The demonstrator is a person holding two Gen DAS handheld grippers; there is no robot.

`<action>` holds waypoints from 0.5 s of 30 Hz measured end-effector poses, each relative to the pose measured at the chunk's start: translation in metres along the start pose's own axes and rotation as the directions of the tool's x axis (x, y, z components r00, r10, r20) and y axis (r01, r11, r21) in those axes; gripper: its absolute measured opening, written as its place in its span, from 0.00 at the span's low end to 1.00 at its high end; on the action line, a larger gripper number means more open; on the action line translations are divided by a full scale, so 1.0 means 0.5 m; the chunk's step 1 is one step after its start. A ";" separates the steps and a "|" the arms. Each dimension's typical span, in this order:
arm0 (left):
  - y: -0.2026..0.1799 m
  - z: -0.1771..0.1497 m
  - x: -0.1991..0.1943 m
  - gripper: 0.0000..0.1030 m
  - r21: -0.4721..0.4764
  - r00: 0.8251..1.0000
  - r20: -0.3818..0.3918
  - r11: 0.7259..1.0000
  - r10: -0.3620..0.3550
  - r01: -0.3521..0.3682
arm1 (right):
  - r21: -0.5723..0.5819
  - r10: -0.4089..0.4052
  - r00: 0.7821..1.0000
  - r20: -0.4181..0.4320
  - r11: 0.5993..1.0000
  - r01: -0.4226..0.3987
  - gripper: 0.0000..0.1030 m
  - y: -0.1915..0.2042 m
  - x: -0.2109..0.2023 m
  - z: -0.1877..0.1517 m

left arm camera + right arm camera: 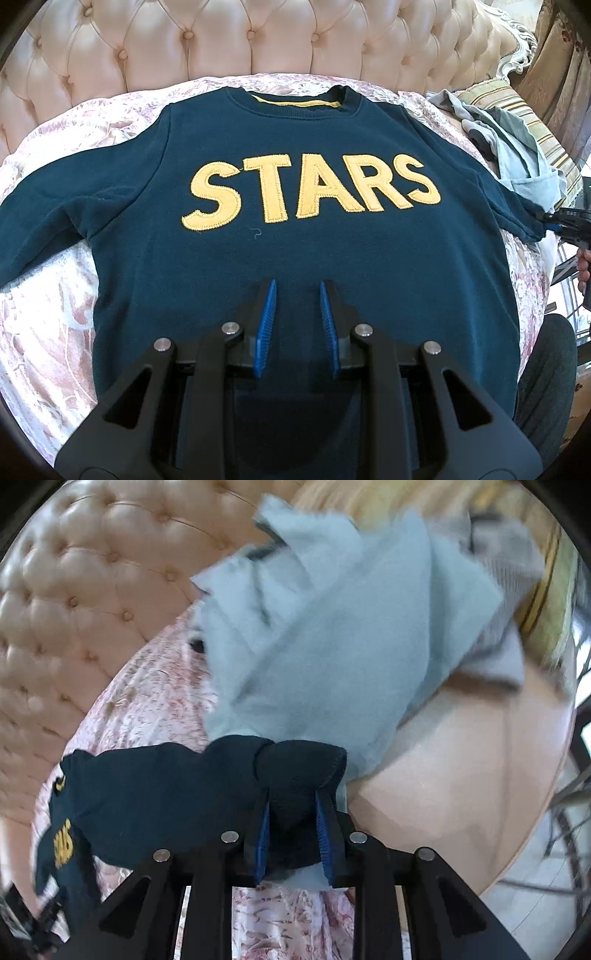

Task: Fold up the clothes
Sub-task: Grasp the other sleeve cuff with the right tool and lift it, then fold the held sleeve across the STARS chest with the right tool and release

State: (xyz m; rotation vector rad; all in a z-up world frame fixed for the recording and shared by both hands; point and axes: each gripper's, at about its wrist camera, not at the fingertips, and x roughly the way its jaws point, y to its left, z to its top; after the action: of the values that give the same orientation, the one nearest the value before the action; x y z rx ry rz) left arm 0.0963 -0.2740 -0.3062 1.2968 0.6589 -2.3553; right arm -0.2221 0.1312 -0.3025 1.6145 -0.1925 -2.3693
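Observation:
A dark teal sweatshirt (295,251) with yellow "STARS" letters lies face up on the pink floral bedspread (48,314), neck toward the headboard. My left gripper (297,291) is open and empty, hovering over the sweatshirt's lower front. My right gripper (293,794) is shut on the cuff of the right sleeve (295,771), with the sleeve stretched toward the left. In the left wrist view the right gripper (550,219) shows at the sleeve's end by the bed's right edge.
A heap of light blue and grey clothes (332,635) lies just beyond the held cuff; it also shows in the left wrist view (517,147) by a striped cushion (535,122). A tufted beige headboard (221,40) stands behind. The bed's edge (461,794) drops off to the right.

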 end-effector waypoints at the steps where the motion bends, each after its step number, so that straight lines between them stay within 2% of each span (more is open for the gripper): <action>1: 0.000 0.000 0.000 0.27 0.001 1.000 0.001 1.000 0.000 0.000 | -0.024 0.005 1.000 0.016 1.000 -0.005 0.20 0.014 -0.016 -0.001; 4: 0.002 0.000 -0.001 0.27 -0.003 1.000 0.001 1.000 -0.008 0.008 | -0.046 0.013 0.999 0.039 0.999 -0.011 0.20 0.037 -0.048 0.005; 7: 0.004 -0.002 -0.002 0.27 -0.006 1.000 0.007 1.000 -0.014 0.014 | 0.010 0.122 0.992 0.042 0.992 -0.123 0.20 0.056 -0.084 0.020; 9: 0.004 -0.003 -0.003 0.27 -0.008 1.000 0.011 1.000 -0.018 0.018 | 0.003 0.207 0.977 0.054 0.978 -0.207 0.20 0.096 -0.120 0.032; 12: 0.008 -0.004 -0.004 0.28 -0.013 0.999 0.016 0.999 -0.031 0.032 | -0.024 0.382 0.923 0.049 0.924 -0.381 0.20 0.212 -0.162 0.049; 13: 0.009 -0.005 -0.004 0.28 -0.017 0.999 0.018 0.999 -0.037 0.037 | -0.034 0.446 0.895 0.029 0.895 -0.445 0.20 0.269 -0.162 0.053; 14: 0.011 -0.005 -0.004 0.28 -0.019 0.999 0.020 0.999 -0.043 0.044 | -0.046 0.488 0.873 0.008 0.872 -0.488 0.20 0.310 -0.165 0.048; 15: 0.012 -0.005 -0.005 0.29 -0.020 0.999 0.022 0.999 -0.050 0.050 | -0.059 0.502 0.865 -0.025 0.863 -0.503 0.20 0.357 -0.143 0.037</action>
State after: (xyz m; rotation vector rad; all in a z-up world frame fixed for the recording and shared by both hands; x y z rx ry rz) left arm 0.1024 -0.2774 -0.3068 1.2586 0.7152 -2.3925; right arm -0.1886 -0.0191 -0.1859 1.3396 -0.4700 -1.9424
